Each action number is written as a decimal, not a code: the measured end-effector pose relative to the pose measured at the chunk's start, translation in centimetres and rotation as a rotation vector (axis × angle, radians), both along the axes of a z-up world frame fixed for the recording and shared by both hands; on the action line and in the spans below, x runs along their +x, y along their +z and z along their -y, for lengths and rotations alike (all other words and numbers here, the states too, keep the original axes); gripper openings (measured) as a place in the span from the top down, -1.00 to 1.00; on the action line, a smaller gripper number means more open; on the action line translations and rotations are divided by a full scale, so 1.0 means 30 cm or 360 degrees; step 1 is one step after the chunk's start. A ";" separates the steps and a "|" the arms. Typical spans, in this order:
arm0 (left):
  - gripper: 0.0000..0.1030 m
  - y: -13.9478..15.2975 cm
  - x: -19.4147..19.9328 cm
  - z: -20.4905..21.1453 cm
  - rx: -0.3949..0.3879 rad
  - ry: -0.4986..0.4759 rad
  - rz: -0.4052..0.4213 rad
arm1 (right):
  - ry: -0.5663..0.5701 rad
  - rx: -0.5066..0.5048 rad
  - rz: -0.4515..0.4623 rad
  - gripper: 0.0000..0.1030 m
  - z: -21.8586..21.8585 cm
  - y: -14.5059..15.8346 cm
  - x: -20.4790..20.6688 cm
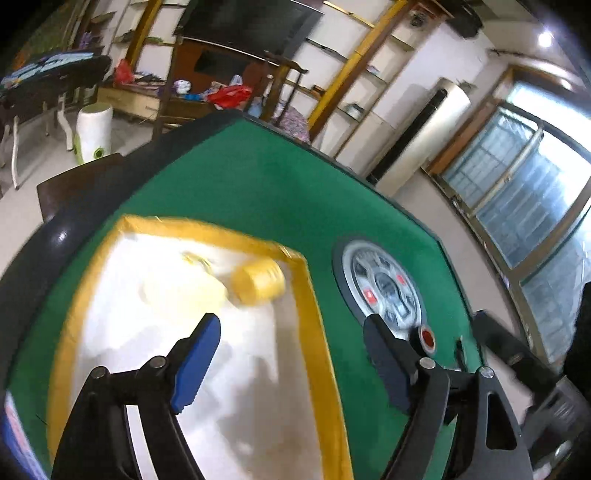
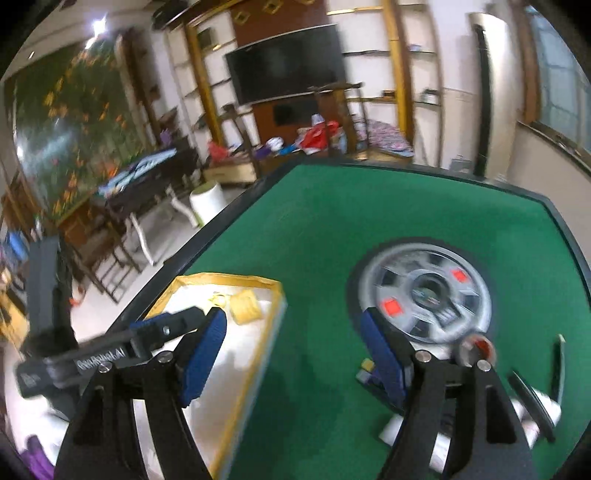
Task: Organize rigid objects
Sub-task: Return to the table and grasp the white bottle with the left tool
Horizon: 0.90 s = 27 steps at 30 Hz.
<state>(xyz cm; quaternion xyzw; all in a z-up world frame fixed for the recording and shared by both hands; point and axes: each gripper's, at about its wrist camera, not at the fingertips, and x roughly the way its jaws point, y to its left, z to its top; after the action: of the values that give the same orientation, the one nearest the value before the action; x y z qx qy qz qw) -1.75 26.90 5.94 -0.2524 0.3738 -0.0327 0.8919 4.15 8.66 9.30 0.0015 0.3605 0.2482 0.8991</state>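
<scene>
Ribbed yellow cylinder (image 1: pixel 258 281) inside white yellow-rimmed box (image 1: pixel 207 230) (green felt table (image 1: pixel 258 192)); both grippers released, empty.

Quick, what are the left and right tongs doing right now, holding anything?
Left tongs: open, nothing between them, above the white tray.
Right tongs: open, holding nothing, above the green table.

Domestic room, both views motion-blurred. Dark television (image 2: pixel 286 62) centre top of the right wrist view, mounted on a brown panel between white shelving with yellow uprights (image 2: pixel 397 59). Floral mural (image 2: pixel 74 122) covers the wall at upper left. Ceiling light (image 2: pixel 98 26) glares above it. Pale tiled floor (image 2: pixel 162 240) at left middle. In the left wrist view, large barred windows (image 1: pixel 524 192) fill the right edge, daylight bright. White bin (image 1: pixel 94 133) stands at upper left.
</scene>
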 end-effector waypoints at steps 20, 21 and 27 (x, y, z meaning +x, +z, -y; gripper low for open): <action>-0.77 0.137 -0.183 -0.006 -0.0003 -0.0123 0.0104 | -0.0598 0.0092 -0.0126 -0.52 0.756 -0.110 -0.201; -0.86 0.173 -0.203 0.028 0.0008 -0.0129 0.0133 | -0.0603 0.0112 -0.0144 -0.52 0.766 -0.118 -0.196; -0.99 0.217 -0.275 0.246 -0.0123 -0.0348 0.0175 | -0.0430 0.0253 -0.0254 -0.52 0.677 -0.148 -0.111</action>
<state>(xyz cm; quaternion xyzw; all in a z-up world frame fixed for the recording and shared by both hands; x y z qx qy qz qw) -10.00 19.52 12.45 -0.2422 0.3482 -0.1579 0.8917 0.81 -11.64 4.86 0.1406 0.4066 0.1520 0.8898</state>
